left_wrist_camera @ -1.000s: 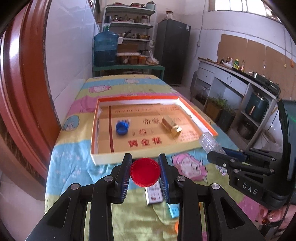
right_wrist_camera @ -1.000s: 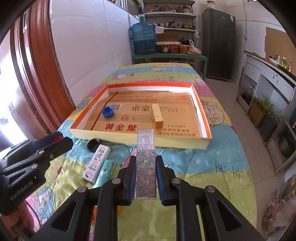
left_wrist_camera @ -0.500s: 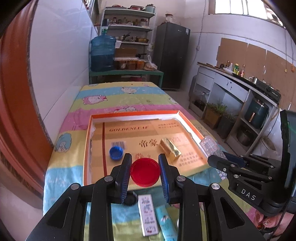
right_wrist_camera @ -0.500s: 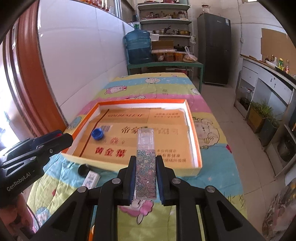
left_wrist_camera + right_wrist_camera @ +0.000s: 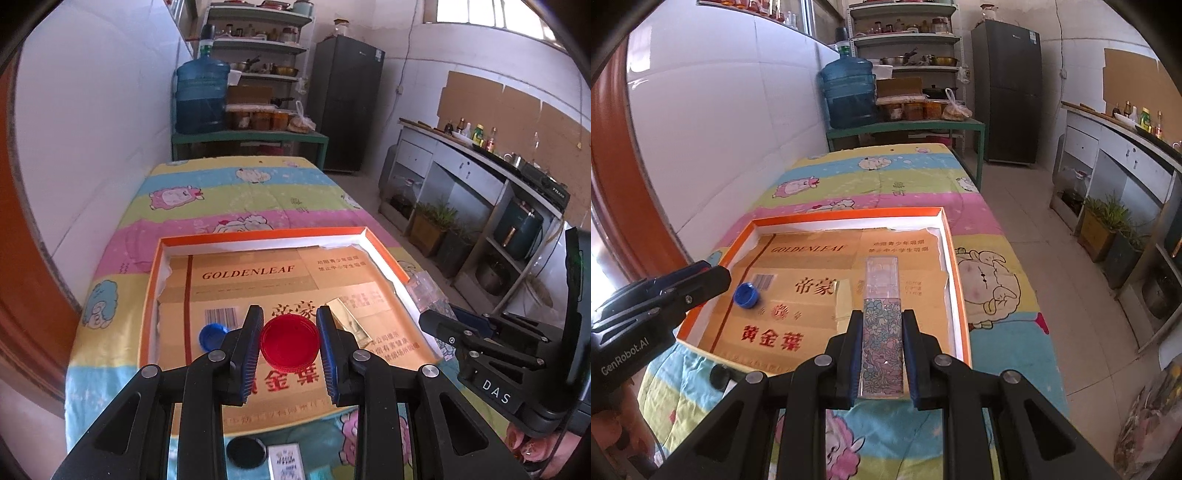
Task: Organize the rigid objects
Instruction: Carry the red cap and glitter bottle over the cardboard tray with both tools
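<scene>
Left wrist view
Left gripper [image 5: 290,341]: tilted downward over the near half of the orange-rimmed tray [image 5: 384,246], jaws narrowed onto the red cap [image 5: 290,343], pads pressing its two sides.
Red cap: held above the tray's cardboard lining, clear of it.
In the tray: blue cap [image 5: 212,338] lying open side up just left of the left jaw; gold box [image 5: 349,320] just right of the right jaw, partly hidden behind it.
Near edge: black cap [image 5: 246,451] and a small patterned card [image 5: 285,461] on the cartoon tablecloth [image 5: 236,199], between the gripper's arms.
Right side: right gripper [image 5: 436,317] seen side-on, clear case tip poking past its jaws.

Right wrist view
Right gripper [image 5: 881,354]: pointed down toward the tray's [image 5: 955,266] right half, jaws nearly closed, clamped on the long clear floral case [image 5: 881,317].
Floral case: upright along the jaws, far end reaching over the lining.
Left side: left gripper body [image 5: 657,299] crossing the tray's left rim; blue cap [image 5: 747,295] just beside it.
Below tray: black cap [image 5: 718,377] on the cloth.
</scene>
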Available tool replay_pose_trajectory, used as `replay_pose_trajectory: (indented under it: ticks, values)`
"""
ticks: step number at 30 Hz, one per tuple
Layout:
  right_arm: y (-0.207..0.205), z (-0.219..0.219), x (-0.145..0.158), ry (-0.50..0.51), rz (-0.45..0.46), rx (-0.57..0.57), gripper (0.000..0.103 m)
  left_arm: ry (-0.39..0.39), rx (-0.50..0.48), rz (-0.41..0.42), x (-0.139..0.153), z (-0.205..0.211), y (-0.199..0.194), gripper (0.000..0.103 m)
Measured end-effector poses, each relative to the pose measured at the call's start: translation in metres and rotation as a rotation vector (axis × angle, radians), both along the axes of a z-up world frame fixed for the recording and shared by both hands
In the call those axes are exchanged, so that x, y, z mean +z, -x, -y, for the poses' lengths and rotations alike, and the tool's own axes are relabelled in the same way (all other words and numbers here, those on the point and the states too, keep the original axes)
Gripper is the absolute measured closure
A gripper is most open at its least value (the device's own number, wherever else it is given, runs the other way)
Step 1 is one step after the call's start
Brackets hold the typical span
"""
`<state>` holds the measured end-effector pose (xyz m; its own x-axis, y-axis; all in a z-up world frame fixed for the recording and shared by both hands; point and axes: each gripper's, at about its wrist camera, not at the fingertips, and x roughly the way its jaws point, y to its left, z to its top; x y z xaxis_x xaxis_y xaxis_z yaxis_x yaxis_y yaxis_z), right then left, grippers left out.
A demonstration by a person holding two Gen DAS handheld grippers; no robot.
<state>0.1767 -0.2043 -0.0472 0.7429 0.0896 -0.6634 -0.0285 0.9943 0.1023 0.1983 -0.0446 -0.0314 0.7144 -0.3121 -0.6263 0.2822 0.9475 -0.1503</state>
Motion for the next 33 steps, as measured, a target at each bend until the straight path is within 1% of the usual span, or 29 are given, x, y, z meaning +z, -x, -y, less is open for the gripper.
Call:
replay_pose_trajectory:
  ticks: [13,27,33]
  values:
    - [-0.042,0.002,-0.018,0.001,-0.034,0.013,0.083,-0.011,0.013,-0.058,-0.024,0.012,-0.042,0.073]
    - [-0.067,0.007,-0.035,-0.004,-0.075,0.023,0.083,-0.044,0.024,-0.113,-0.046,0.021,-0.071,0.073]
    - [-0.073,0.004,-0.042,-0.001,-0.095,0.038,0.083,-0.068,0.026,-0.156,-0.057,0.024,-0.080,0.073]
